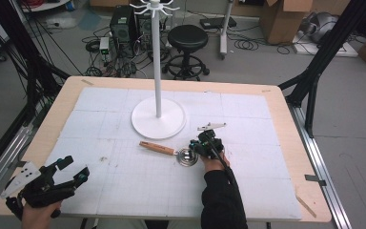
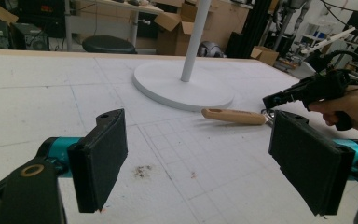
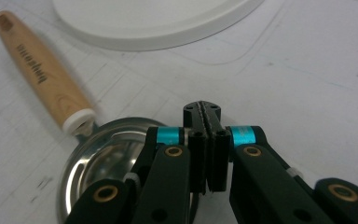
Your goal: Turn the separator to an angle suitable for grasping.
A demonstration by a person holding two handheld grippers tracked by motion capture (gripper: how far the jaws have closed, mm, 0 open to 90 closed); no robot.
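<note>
The ladle (image 1: 178, 153) is lying on the white mat (image 1: 124, 181) just in front of the stand's round base (image 1: 158, 125), its steel bowl (image 3: 100, 158) toward the person and its wooden handle (image 3: 42, 77) pointing left. The right gripper (image 1: 201, 145) is hovering at the bowl's right rim with its jaws pressed flat together, nothing between them. The left gripper (image 1: 78, 171) is resting at the table's near left corner, well apart from the ladle, its pads (image 2: 100, 158) standing wide and empty.

We see a white stand (image 1: 157, 117) with a round base in the middle of the white gridded mat (image 1: 248, 181) on the wooden table (image 1: 290, 143). Behind the table, a black stool (image 1: 187, 40), cardboard boxes (image 1: 286, 16) and cables lie on the floor.
</note>
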